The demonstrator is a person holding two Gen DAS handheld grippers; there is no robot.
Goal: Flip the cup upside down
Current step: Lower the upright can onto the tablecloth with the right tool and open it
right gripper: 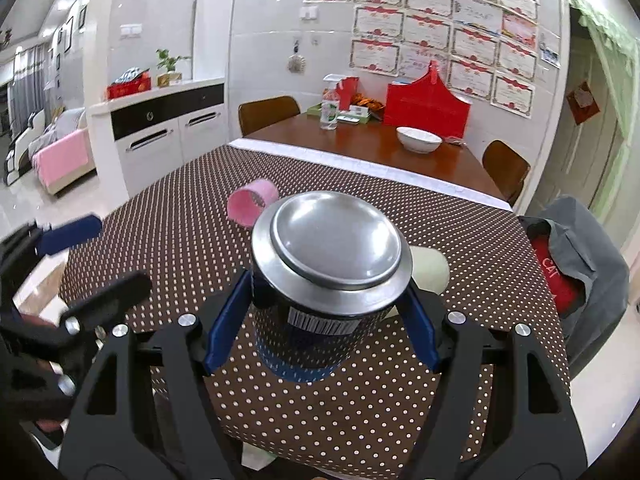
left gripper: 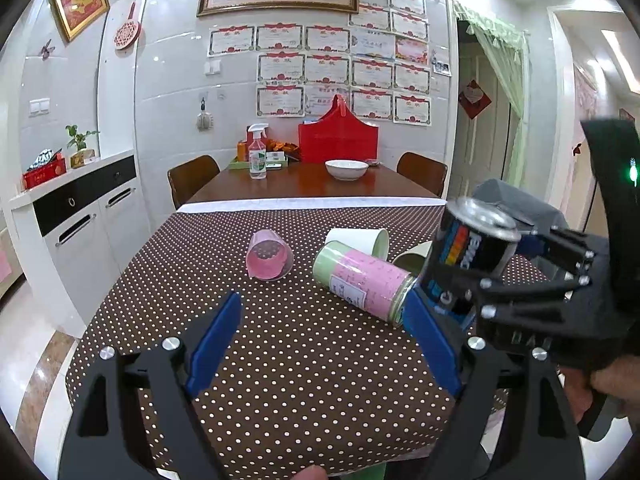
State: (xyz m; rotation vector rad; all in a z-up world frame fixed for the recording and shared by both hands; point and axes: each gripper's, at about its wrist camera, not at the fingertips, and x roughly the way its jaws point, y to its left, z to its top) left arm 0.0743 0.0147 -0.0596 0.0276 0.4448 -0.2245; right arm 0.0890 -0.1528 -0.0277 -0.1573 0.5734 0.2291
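My right gripper is shut on a black printed cup, its blue pads on both sides. The cup's silver metal base faces up and toward the camera. In the left wrist view the same black cup hangs tilted at the right, over the dotted tablecloth, held by the right gripper. My left gripper is open over the cloth with nothing between its fingers. A pink cup lies on its side.
A pink-and-green tin lies on its side beside the black cup. Two pale cups lie behind it. Farther back stand a white bowl, a spray bottle and a red bag. A grey bag sits at the table's right edge.
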